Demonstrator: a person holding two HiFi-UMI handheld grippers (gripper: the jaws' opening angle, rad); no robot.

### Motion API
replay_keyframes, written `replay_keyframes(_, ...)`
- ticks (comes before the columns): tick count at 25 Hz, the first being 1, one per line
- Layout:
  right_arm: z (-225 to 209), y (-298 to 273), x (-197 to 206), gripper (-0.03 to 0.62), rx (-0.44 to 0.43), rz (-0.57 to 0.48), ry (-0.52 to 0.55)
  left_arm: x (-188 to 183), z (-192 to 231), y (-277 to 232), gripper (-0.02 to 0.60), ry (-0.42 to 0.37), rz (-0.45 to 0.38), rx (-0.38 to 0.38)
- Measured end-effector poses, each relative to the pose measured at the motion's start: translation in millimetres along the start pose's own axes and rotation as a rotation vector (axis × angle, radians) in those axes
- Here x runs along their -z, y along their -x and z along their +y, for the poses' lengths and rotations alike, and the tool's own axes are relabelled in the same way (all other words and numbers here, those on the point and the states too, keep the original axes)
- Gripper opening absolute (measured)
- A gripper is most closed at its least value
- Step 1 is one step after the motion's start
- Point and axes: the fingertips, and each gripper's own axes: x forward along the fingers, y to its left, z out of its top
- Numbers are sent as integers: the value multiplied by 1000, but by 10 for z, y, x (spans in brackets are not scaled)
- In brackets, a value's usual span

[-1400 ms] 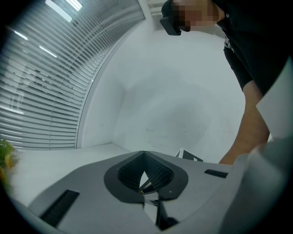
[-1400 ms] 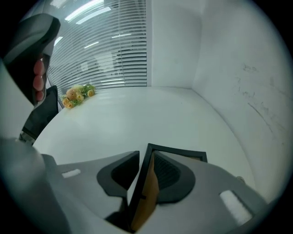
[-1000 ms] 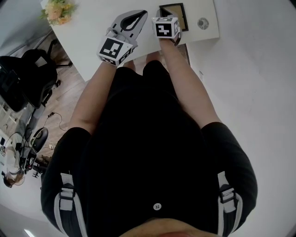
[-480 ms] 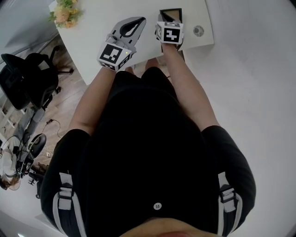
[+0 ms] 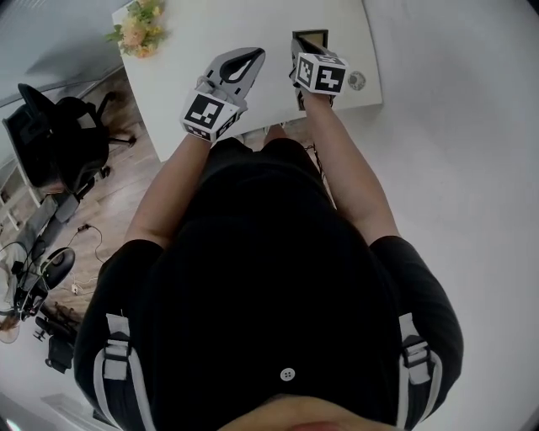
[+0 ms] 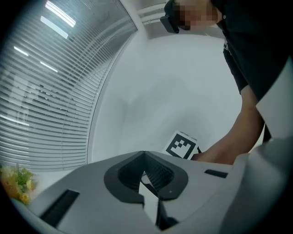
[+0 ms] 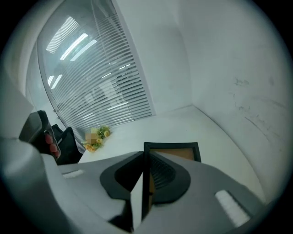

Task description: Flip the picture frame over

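Fingers of your right gripper (image 7: 143, 155) are pinched nearly closed on the near edge of the picture frame (image 7: 181, 153), well apart from the flowers (image 5: 137, 29) toward the white surface's (image 5: 253, 25) opposite end; your left gripper (image 6: 144, 154), between frame and flowers, has fingers together, empty.

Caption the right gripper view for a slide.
Right gripper clamped on a black picture frame edge; white table and flowers beyond.
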Motion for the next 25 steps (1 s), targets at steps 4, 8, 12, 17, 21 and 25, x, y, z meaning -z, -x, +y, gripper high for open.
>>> replay_keyframes(4,78,54,-115,51,-77,-5,-33,-100,12,22,3,-15,-9,-23)
replay_keyframes(8,178,93,-208,51,-163,21,-91,-184,27,31,3,-33,-18,-40)
replay_keyframes(12,250,80,-286,51,-245,53,-120,-230,58,23,3,-36,-15,-69)
replay_keyframes(17,340,-6,-330,51,-366,102,-141,-279,122,-6,3,-36,-21,-106)
replay_keyframes(21,424,-67,-312,51,-469,148,-172,-300,169,-14,3,-29,-23,-140)
replay_keyframes(25,528,-151,-256,51,-586,196,-268,-277,259,-12,3,-9,-30,-178)
